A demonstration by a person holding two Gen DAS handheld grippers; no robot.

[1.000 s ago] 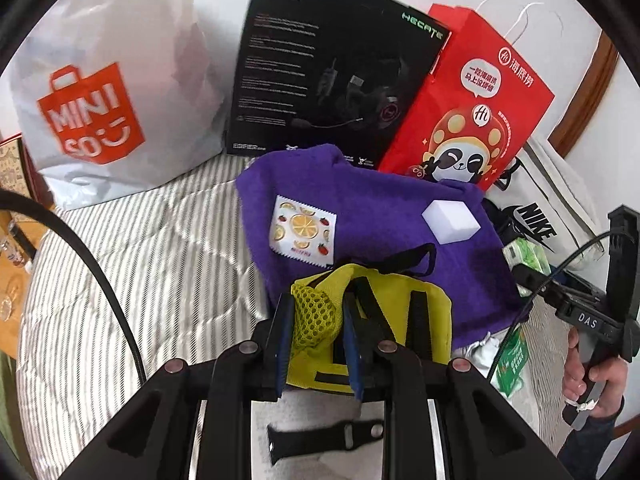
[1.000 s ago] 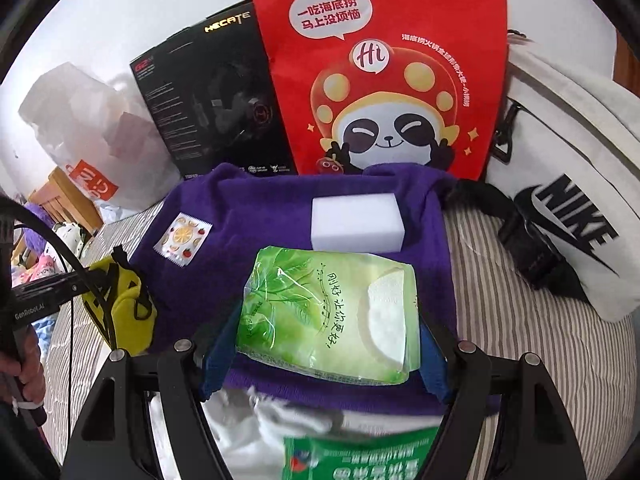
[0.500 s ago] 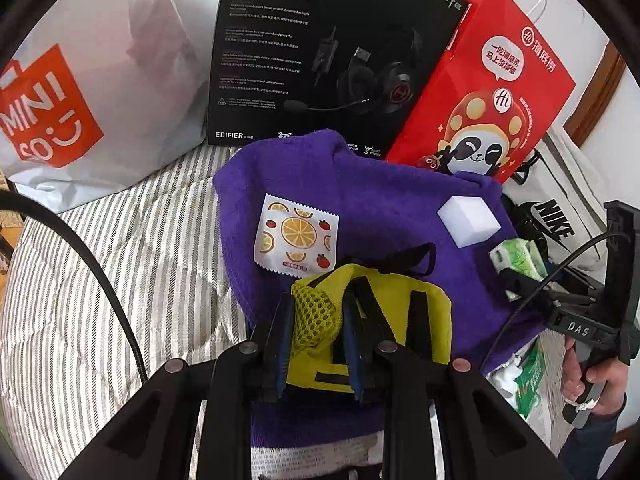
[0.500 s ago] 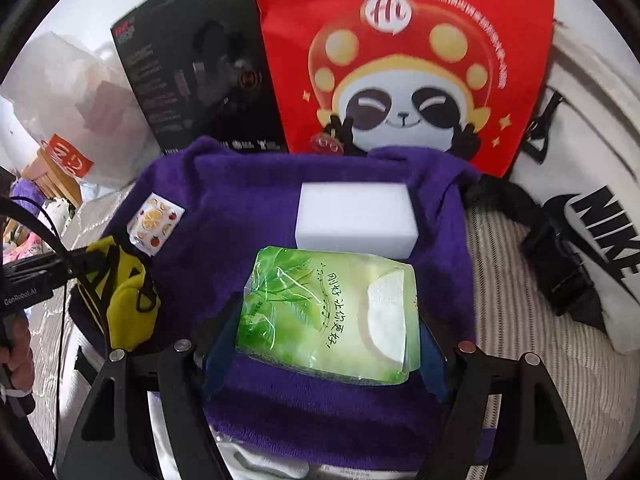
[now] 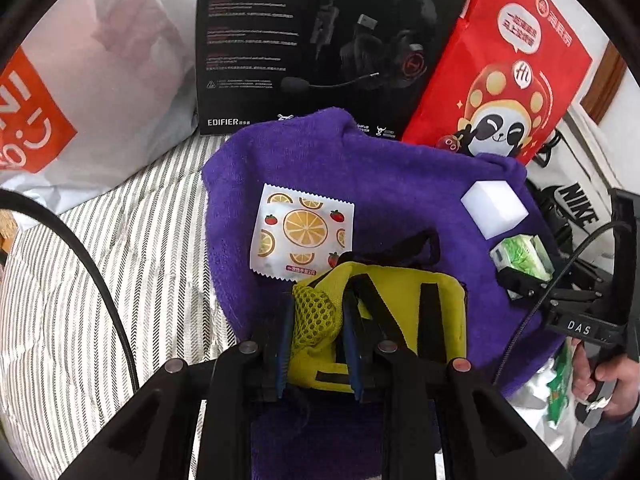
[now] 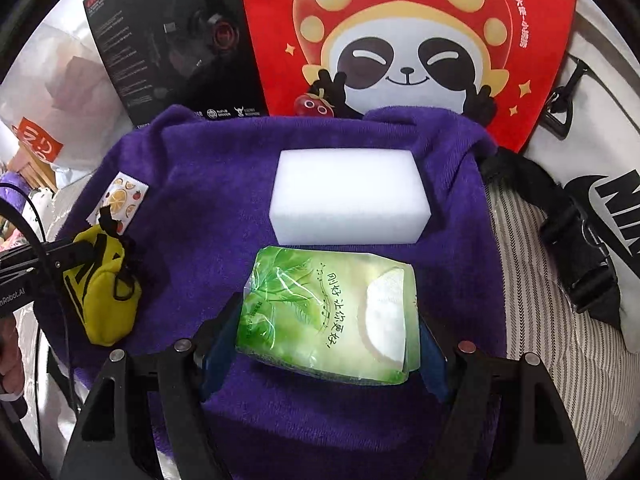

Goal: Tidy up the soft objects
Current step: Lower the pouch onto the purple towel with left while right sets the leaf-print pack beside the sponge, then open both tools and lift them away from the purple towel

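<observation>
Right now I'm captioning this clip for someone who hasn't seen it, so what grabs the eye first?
The purple towel spread on the striped bedding, with a white sponge block lying at its middle. The right gripper holds a green tissue pack just in front of that block, while the left gripper grips a yellow mesh pouch beside a fruit-print sachet. Behind stands a red panda bag.

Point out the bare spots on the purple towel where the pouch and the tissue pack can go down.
The purple towel is bare between the fruit-print sachet and the white foam block, and along its near edge below the green tissue pack in the right gripper. It is crowded where the yellow mesh pouch in the left gripper overlaps the sachet.
</observation>
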